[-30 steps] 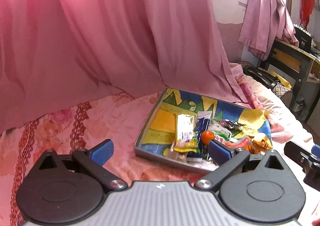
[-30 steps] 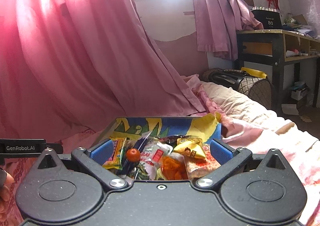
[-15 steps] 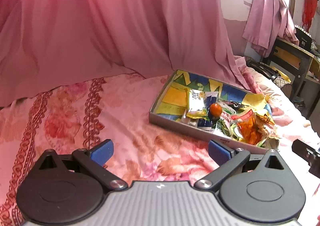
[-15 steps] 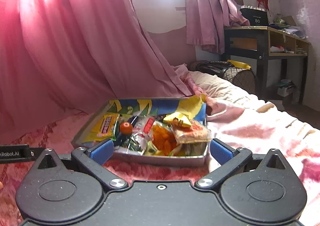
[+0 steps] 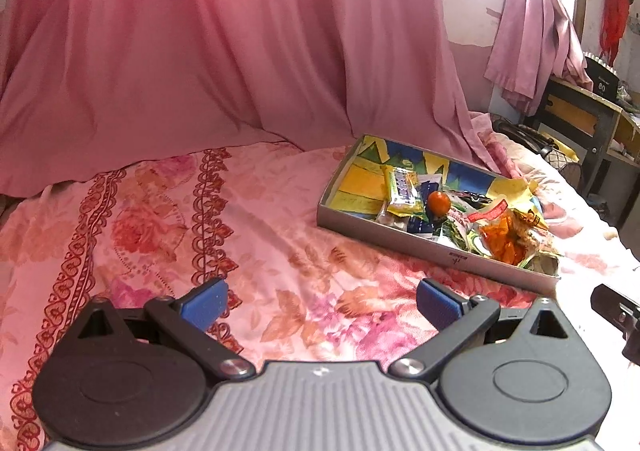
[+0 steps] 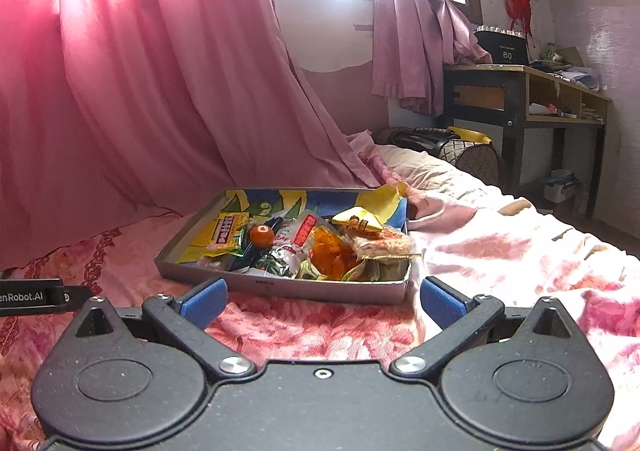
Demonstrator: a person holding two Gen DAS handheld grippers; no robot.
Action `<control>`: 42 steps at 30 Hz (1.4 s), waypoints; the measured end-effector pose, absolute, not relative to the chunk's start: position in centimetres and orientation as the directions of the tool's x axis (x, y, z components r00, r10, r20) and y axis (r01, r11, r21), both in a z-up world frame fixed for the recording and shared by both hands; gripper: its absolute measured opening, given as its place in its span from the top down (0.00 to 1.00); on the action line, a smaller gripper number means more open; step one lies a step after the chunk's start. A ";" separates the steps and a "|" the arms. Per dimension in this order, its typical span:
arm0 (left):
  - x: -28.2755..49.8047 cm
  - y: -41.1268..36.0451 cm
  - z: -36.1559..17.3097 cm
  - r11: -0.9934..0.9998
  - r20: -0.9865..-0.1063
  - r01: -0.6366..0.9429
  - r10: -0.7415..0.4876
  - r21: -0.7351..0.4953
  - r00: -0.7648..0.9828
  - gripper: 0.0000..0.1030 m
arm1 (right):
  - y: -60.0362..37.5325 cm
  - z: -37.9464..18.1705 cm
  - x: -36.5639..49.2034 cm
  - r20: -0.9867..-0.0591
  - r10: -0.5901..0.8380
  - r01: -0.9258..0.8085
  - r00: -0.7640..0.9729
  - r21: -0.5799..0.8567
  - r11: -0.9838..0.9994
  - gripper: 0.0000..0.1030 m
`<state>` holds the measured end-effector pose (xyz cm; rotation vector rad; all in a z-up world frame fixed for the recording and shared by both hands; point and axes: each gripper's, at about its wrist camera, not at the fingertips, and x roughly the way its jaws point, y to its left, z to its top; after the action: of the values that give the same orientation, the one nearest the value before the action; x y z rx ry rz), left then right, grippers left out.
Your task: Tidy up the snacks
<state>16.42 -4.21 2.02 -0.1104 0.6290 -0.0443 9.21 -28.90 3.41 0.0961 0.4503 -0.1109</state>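
two grippers hang over the floral bedspread (image 5: 280, 251), both spread wide with nothing between the blue pads. the left gripper (image 5: 320, 305) sits over bare cloth, well apart from the grey tray (image 5: 400, 241), which lies ahead and to its right. the right gripper (image 6: 322, 301) is just short of the tray's near wall (image 6: 320, 289). at the left edge of the right wrist view, the left gripper's black side bar (image 6: 30, 296) reads "enRobot.AI", cut off by the frame.

all the snacks sit inside the tray, heaped toward its near right corner. a yellow packet (image 6: 228, 231) with red printed characters, too small to read, lies by the tray's left wall. a small orange ball (image 6: 262, 235) rests on top of the pile, just beside a clear pack with a red label (image 6: 306, 233). a bag of orange chips (image 6: 334, 257) lies at the near edge, with a wafer pack (image 6: 380, 243) and a yellow wrapper (image 6: 356, 221) toward the right wall.

beyond the bed, a black box (image 6: 506, 49) on the desk (image 6: 520, 71) shows "80". a pink curtain (image 6: 120, 91) drapes onto the bed behind the tray.
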 end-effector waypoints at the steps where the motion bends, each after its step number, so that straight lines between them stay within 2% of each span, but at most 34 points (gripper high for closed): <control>1: 16.3 -4.1 2.0 0.993 -0.583 0.008 -0.074 -0.115 0.809 0.00 | -28.8 3.4 9.0 -0.439 -0.086 0.129 0.894 0.069 0.989 0.01; 17: 13.9 -2.3 1.8 0.995 -0.532 0.031 -0.077 -0.095 0.843 0.00 | -26.3 3.1 4.3 -0.342 -0.135 0.171 0.930 0.078 0.982 0.01; 25: 11.9 -2.7 0.8 0.993 -0.474 0.108 -0.119 -0.051 0.873 0.00 | -25.7 2.4 3.1 -0.345 -0.211 0.260 0.914 0.101 0.960 0.01; 33: 11.6 -1.9 0.4 0.988 -0.464 0.133 -0.151 -0.072 0.873 0.00 | -25.2 2.1 1.5 -0.327 -0.271 0.326 0.905 0.125 0.937 0.01; 37: 11.3 -1.7 0.9 0.984 -0.431 0.162 -0.181 -0.079 0.884 0.00 | -24.4 2.1 1.0 -0.309 -0.289 0.337 0.906 0.112 0.935 0.01; 42: 11.4 -1.1 0.9 0.981 -0.419 0.170 -0.195 -0.098 0.887 0.00 | -23.3 1.6 1.5 -0.326 -0.305 0.352 0.895 0.093 0.932 0.01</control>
<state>11.42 -1.13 0.94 -0.0593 0.4417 -0.1900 1.48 -23.29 1.59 0.1510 0.3133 -0.3417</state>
